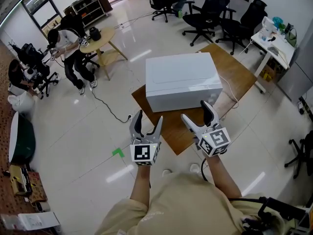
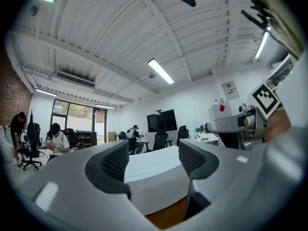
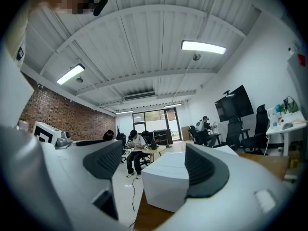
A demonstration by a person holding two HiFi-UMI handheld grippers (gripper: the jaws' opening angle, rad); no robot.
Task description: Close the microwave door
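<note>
Office floor [image 1: 78,146], wooden table [image 1: 239,72], microwave [image 1: 182,80]

microwave [image 1: 182,80]: was plain white all over.
table [image 1: 234,75]: was mid-brown wood.
left gripper [image 1: 147,119]: was pale grey, with a dark grey ribbed lining on its jaws; its cube bore black squares on white.
right gripper [image 1: 196,110]: was the same grey, with a black-and-white marker cube.
floor [image 1: 88,146]: was glossy off-white.
floor mark [image 1: 118,152]: was bright green, near left of the table; possibly tape.
office chairs [image 1: 210,13]: were black, far right.
brick wall [image 3: 43,109]: was red-brown, far left.
shirt [image 1: 171,204]: was beige.
</note>
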